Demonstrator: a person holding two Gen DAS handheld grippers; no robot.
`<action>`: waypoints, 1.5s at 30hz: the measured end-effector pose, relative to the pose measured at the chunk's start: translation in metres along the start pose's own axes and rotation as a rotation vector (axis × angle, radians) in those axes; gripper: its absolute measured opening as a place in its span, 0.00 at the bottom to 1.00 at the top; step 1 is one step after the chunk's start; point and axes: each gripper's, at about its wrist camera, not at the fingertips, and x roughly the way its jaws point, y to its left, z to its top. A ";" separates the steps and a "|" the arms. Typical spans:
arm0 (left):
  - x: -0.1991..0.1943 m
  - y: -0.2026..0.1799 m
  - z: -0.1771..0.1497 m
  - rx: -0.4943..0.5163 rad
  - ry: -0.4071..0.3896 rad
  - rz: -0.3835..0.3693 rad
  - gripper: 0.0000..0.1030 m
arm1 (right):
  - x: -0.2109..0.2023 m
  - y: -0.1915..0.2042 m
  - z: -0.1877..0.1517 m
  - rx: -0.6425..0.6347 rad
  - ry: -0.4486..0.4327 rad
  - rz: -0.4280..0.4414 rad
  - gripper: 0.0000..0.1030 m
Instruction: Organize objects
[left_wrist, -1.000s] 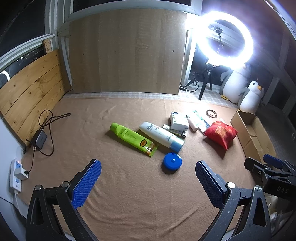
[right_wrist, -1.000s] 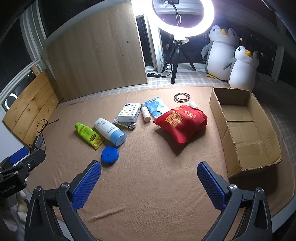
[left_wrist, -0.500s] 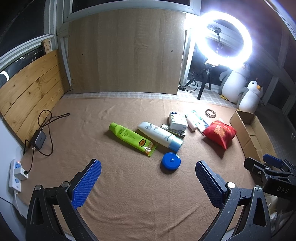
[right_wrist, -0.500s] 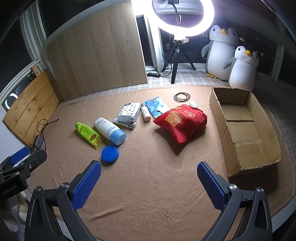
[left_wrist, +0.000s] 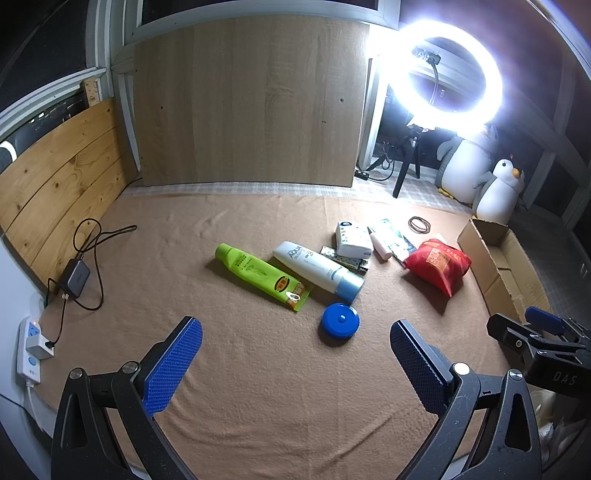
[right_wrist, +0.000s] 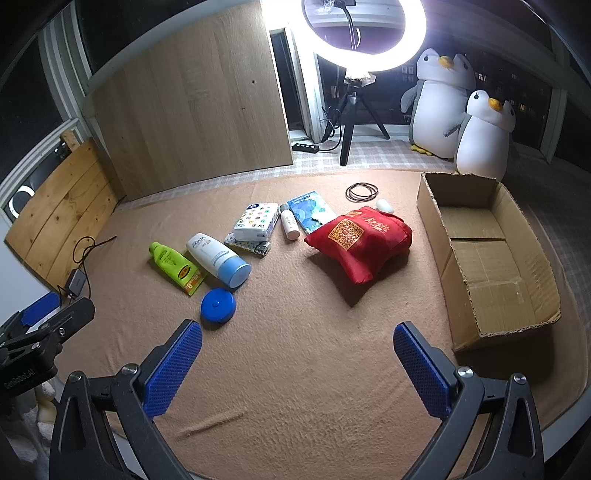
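Brown felt covers the table (right_wrist: 295, 369), and nothing on it looks sorted yet: the open cardboard box (right_wrist: 491, 254) at the right edge is empty as far as you can see into it. Left of the box lies the red cloth bag (right_wrist: 360, 242), and further left the clutter runs in a loose row: a blue patterned packet (right_wrist: 309, 211), a small white bottle (right_wrist: 290, 223), a white tissue pack with coloured dots (right_wrist: 256, 221) resting on a flat patterned packet (right_wrist: 247, 245), a white tube with a pale blue cap (right_wrist: 218, 260), a lime green tube (right_wrist: 175, 266), and nearest you a round blue tape measure (right_wrist: 218, 306). A coil of thin black bands (right_wrist: 362, 192) and a small white oval (right_wrist: 385, 205) sit at the far side, just beyond the bag.

So everything is left to do, judging by this layout. Your left gripper (left_wrist: 295, 360) hovers low over the near edge, released wide and holding nothing, facing the tape measure. Your right gripper (right_wrist: 297, 360) is likewise spread and empty, level with the left, aimed at bare felt between the tape measure and the box.
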 end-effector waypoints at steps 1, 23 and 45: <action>0.000 0.000 0.000 -0.001 0.000 0.000 1.00 | 0.000 0.000 0.000 0.001 0.001 0.000 1.00; 0.035 -0.003 -0.001 0.010 0.052 -0.017 1.00 | 0.010 -0.010 0.003 0.014 0.008 -0.041 1.00; 0.110 -0.030 -0.006 0.088 0.149 -0.037 0.95 | 0.020 -0.034 0.001 0.033 0.038 -0.098 1.00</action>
